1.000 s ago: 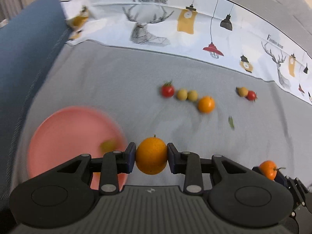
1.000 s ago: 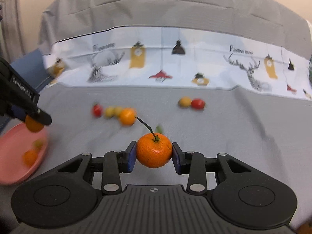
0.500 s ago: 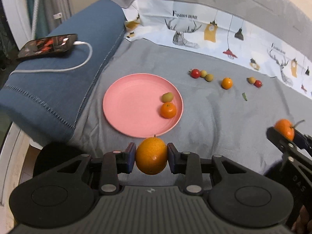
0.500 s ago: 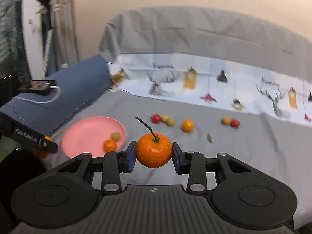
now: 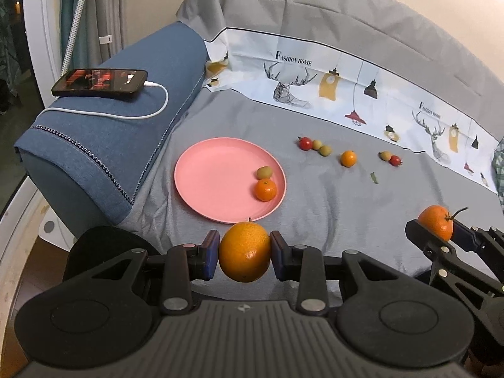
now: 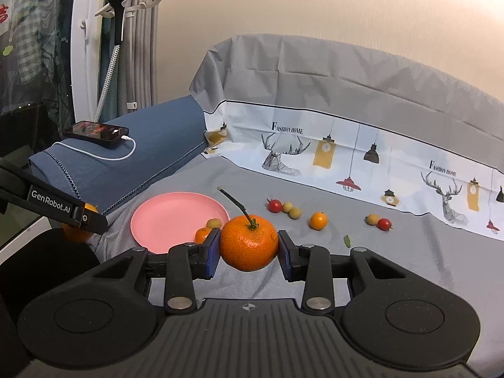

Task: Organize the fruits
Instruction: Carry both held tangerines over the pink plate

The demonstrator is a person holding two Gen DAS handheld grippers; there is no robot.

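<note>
Left gripper point(image 5: 244, 255): clamped on a smooth orange point(image 5: 244, 252), carried above the near edge of the grey cover point(image 5: 315, 208), presumably bound for the plate.
Right gripper point(image 6: 249, 253): clamped on a stemmed mandarin point(image 6: 249, 242), stem upward, likewise aloft.
Pink plate point(image 5: 208, 186): toward the cover's left edge beside the blue cushion point(image 5: 110, 132); holds a small mandarin point(image 5: 265, 189) and a green fruit point(image 5: 264, 172) touching at its right rim, likely the collection point.
Loose fruits point(image 5: 348, 158): strung along the cover's far edge, unsorted.
</note>
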